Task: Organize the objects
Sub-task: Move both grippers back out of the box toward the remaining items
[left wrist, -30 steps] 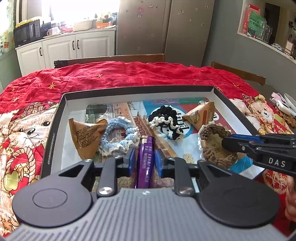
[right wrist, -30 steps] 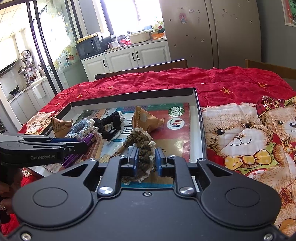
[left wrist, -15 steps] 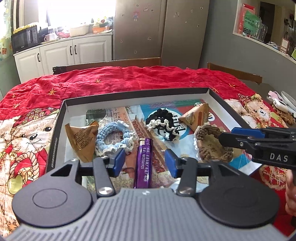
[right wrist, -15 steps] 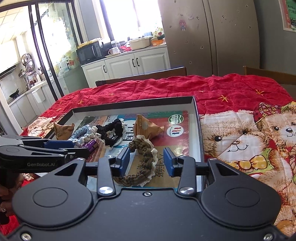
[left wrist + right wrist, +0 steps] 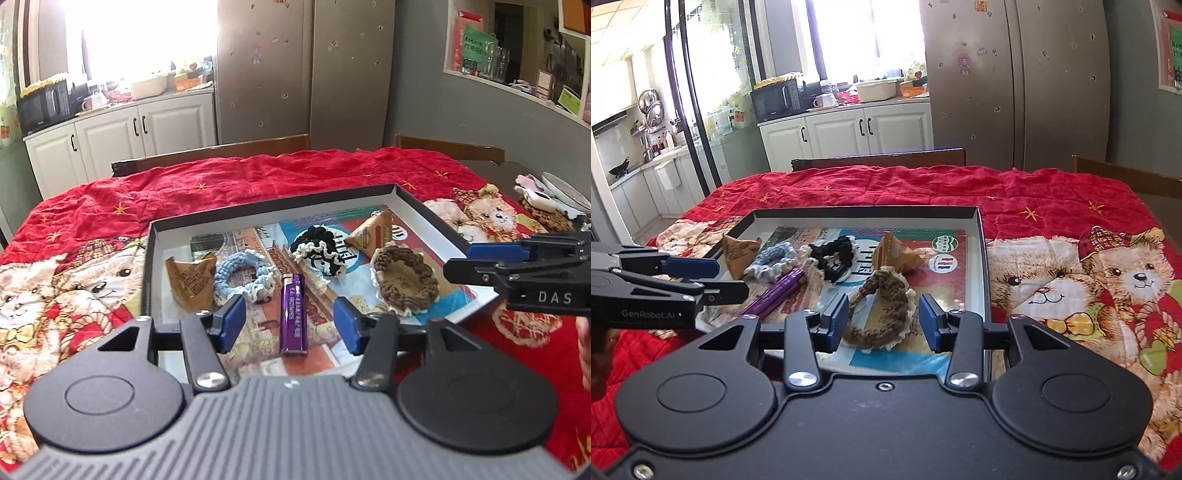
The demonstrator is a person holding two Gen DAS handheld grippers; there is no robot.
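A shallow black-rimmed tray [image 5: 273, 206] holds a purple lighter [image 5: 293, 317], a brown scrunchie [image 5: 404, 282], a blue scrunchie [image 5: 243, 275], a black-and-white scrunchie [image 5: 319, 251] and two brown triangular packets [image 5: 190, 282] [image 5: 371, 234]. My left gripper [image 5: 290, 321] hovers over the lighter; its jaws are opening and the pads do not touch it. My right gripper [image 5: 882, 317] stands open above the brown scrunchie [image 5: 882, 306], pads apart from it. The lighter [image 5: 775, 291] lies flat on the tray floor.
A red quilted cloth with bear prints [image 5: 1071, 288] covers the table. Wooden chair backs [image 5: 221, 151] stand along the far side. A plate and small items [image 5: 546, 199] sit at the right table edge. A hand [image 5: 585, 350] shows at the right.
The left jaws were shut on the lighter and the right jaws on the brown scrunchie; both have opened and let go. Both grippers have drawn back and up from the tray.
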